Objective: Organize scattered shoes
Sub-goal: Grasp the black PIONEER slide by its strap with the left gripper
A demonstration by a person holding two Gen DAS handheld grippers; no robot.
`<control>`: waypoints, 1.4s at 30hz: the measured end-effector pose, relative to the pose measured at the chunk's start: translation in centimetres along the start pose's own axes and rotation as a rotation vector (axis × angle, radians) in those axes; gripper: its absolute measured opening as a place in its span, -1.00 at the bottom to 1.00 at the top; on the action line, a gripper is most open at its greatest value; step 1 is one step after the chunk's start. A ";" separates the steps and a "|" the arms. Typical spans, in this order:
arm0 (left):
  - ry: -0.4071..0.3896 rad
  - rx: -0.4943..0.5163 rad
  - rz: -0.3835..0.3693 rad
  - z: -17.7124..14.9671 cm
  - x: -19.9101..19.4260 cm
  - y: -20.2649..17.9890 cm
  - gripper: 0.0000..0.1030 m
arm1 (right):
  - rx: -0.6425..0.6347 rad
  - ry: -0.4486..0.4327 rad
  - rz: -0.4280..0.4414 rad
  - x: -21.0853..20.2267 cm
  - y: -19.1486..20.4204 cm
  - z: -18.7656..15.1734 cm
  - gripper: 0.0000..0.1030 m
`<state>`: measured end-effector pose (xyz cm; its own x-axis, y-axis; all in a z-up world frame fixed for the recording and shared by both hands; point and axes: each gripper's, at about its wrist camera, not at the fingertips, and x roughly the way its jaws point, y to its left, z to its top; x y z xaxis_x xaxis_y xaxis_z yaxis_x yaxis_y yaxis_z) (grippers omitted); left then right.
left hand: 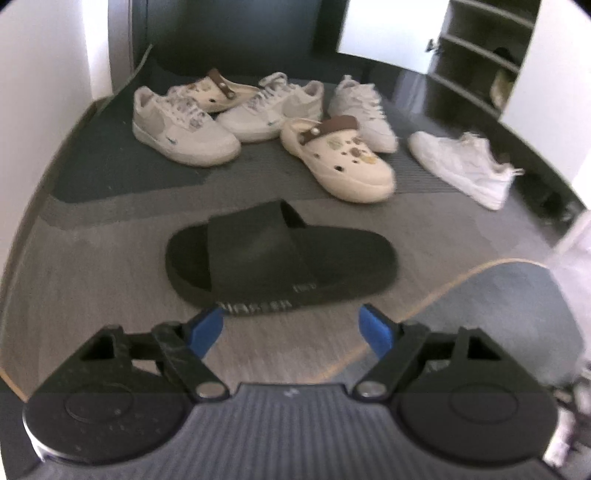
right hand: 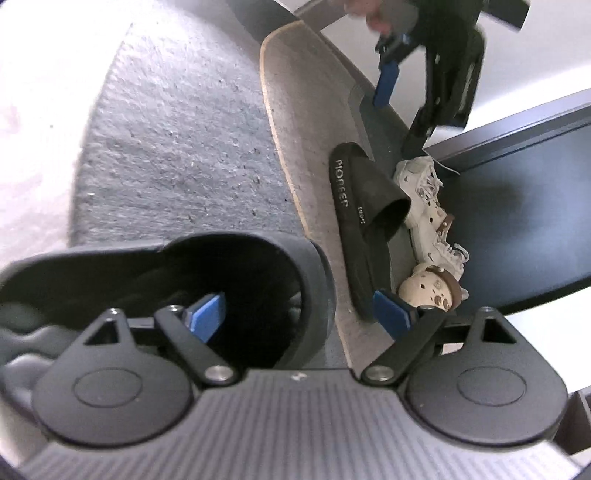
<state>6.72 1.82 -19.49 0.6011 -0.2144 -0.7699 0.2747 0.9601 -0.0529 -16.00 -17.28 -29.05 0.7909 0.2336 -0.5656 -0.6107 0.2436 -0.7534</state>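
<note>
A black slide lies sideways on the mat just beyond my left gripper, whose blue pads stand wide apart with nothing between them. Behind it lie two grey-white sneakers, two cream clogs and two white sneakers. In the right wrist view a second black slide sits close under my right gripper. One pad is inside its strap opening and the other outside, and neither presses on it. The first slide and the left gripper show farther off.
An open shoe shelf stands at the back right, with shoes on its boards. A dark door closes the back. A round grey rug borders the tan-edged mat. White walls flank both sides.
</note>
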 end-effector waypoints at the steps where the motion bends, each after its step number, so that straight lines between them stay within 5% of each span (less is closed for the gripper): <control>1: 0.005 -0.023 0.028 0.8 0.9 0.0 0.60 | 0.018 -0.001 -0.004 -0.7 -0.3 -0.2 0.73; 4: 0.014 -0.062 0.093 2.9 3.3 -0.2 0.60 | 0.125 0.006 -0.042 -3.2 -1.6 -0.6 0.73; 12: 0.040 0.101 0.334 6.0 9.9 -4.8 0.60 | 0.438 0.088 -0.108 -6.3 -4.1 -0.4 0.73; 18: 0.129 0.087 0.472 6.6 13.8 -5.4 0.26 | 0.602 0.099 -0.118 -6.6 -5.0 -0.9 0.73; 20: 0.154 0.069 0.487 6.6 14.2 -5.0 0.00 | 0.650 0.105 -0.121 -6.7 -5.3 -1.2 0.73; 31: 0.112 0.106 0.533 5.7 12.6 -2.9 -0.58 | 0.790 0.203 -0.141 -7.7 -5.9 -2.9 0.73; 42: 0.040 0.187 0.495 4.8 5.7 0.1 -0.76 | 0.877 0.145 -0.165 -7.5 -7.7 -2.1 0.73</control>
<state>13.74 -0.18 -20.86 0.6647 0.2673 -0.6977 0.0961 0.8955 0.4346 -17.16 -22.86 -19.70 0.8317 0.0255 -0.5546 -0.2521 0.9073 -0.3365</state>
